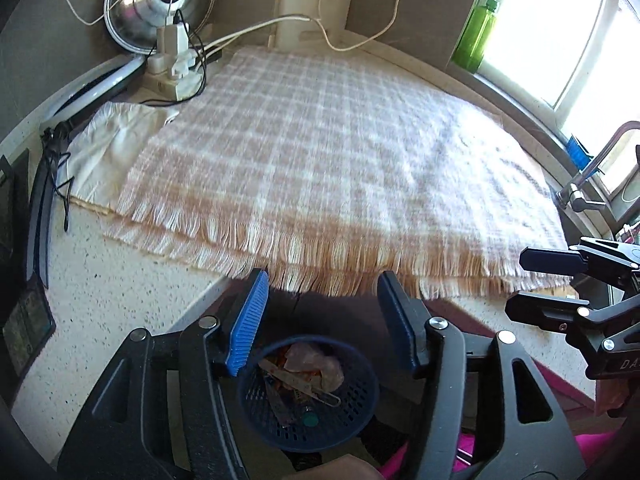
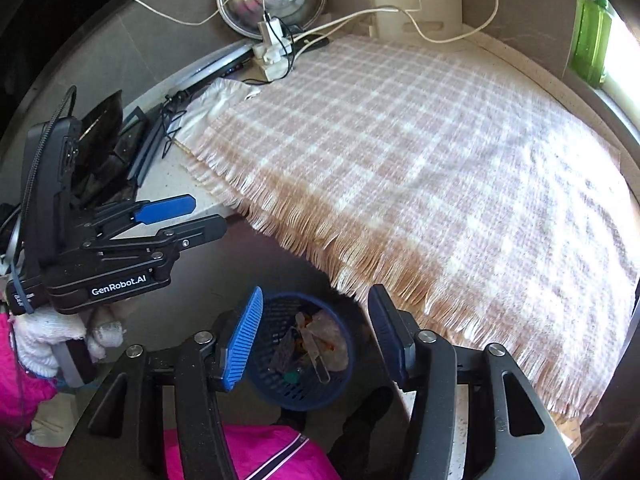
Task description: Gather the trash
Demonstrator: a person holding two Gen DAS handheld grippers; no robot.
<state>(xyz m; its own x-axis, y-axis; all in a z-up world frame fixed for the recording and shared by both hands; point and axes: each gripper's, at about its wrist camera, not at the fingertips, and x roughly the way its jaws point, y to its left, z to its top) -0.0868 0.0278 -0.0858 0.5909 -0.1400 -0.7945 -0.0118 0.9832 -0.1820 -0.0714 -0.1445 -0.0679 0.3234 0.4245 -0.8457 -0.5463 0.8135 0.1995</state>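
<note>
A dark blue mesh basket (image 1: 352, 408) stands on the floor below the counter edge, holding several pieces of trash (image 1: 308, 368): crumpled wrappers and small scraps. It also shows in the right wrist view (image 2: 276, 312) with the trash (image 2: 324, 340) inside. My left gripper (image 1: 320, 312) is open and empty, above the basket. My right gripper (image 2: 316, 320) is open and empty, also above the basket. The right gripper shows in the left wrist view (image 1: 524, 284), the left gripper in the right wrist view (image 2: 208, 212).
A checked fringed blanket (image 1: 320, 152) covers the speckled counter (image 1: 100, 304). A power strip with plugs and cables (image 1: 172, 64), a metal lid (image 1: 152, 0) and a white cloth (image 1: 108, 148) lie at the back left. A green bottle (image 1: 476, 36) stands by the window, a tap (image 1: 580, 192) at right.
</note>
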